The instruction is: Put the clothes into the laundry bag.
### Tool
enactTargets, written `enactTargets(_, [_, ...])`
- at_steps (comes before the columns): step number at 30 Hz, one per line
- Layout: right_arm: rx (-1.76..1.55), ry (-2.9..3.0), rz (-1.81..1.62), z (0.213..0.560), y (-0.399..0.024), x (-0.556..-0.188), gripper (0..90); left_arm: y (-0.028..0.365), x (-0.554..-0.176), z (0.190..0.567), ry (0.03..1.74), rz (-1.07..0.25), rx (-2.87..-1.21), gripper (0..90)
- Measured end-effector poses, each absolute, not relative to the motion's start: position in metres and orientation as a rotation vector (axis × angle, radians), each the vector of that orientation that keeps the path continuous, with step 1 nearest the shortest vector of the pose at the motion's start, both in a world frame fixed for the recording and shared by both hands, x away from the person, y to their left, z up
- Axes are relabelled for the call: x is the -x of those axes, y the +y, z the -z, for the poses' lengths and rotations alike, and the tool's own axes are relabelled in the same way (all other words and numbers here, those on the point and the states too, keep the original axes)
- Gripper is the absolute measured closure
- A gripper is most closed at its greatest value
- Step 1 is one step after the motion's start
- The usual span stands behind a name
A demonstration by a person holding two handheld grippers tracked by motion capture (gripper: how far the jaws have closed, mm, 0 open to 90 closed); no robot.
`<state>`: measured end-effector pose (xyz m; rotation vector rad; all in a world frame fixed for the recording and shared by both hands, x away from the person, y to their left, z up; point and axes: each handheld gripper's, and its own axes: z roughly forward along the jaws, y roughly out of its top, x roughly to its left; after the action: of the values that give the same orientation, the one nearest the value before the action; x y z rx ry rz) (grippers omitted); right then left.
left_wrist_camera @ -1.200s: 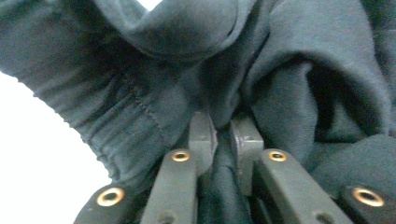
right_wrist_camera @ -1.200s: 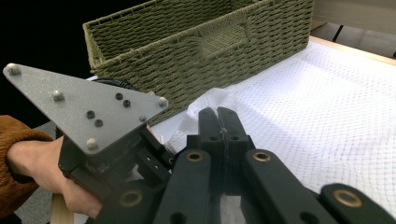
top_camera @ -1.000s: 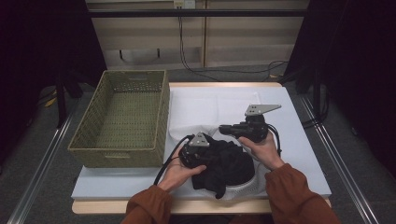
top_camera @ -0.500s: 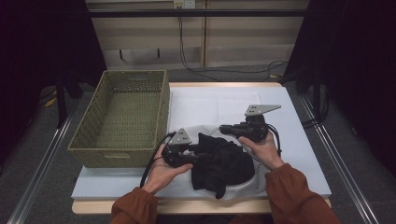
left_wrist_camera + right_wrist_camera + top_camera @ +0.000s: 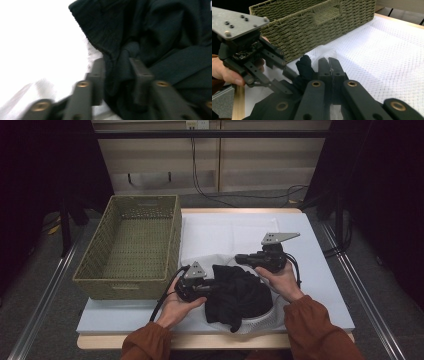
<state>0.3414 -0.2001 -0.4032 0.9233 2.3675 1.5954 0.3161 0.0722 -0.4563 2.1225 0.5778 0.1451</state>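
A black garment (image 5: 240,292) lies bunched on a white mesh bag (image 5: 257,322) at the front of the table. My left gripper (image 5: 212,282) is at the garment's left edge. Its jaws have just been closing, and in the left gripper view a fold of the black garment (image 5: 162,32) is pinched between them (image 5: 117,70). My right gripper (image 5: 240,258) is at the bag's far rim with its jaws pressed together on a thin white edge of the bag (image 5: 325,53). The right gripper view also shows the left gripper (image 5: 292,80) holding the garment (image 5: 305,65).
A woven olive basket (image 5: 130,245) stands empty on the left of the table, close to the left hand; its wall (image 5: 312,25) rises just behind the grippers. A white padded cover (image 5: 235,232) spreads across the table behind the bag.
The left hand moved a little left, from on top of the garment to its left edge, and its gripper took hold of a fold there. The right hand stayed put.
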Motion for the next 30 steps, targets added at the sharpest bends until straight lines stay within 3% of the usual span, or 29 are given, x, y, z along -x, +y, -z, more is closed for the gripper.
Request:
enactTargets(6, [-0.907, 2.373, -1.608, 0.403, -0.197, -0.34, 90.0, 0.052, -0.316, 0.461, 0.502, -0.104, -2.17, 78.7])
enactTargets(12, [-0.884, 2.358, -1.626, 0.398, -0.196, -0.337, 90.0, 0.049, -0.325, 0.474, 0.539, -0.056, -2.177, 78.7])
enactTargets(23, [-0.846, 2.327, -1.67, 0.386, -0.2, -0.33, 90.0, 0.047, -0.327, 0.476, 0.55, -0.105, -2.19, 77.6])
enactTargets(30, [-0.865, 2.397, -1.627, 0.397, -0.195, -0.329, 90.0, 0.054, -0.326, 0.468, 0.607, -0.136, -2.152, 62.8])
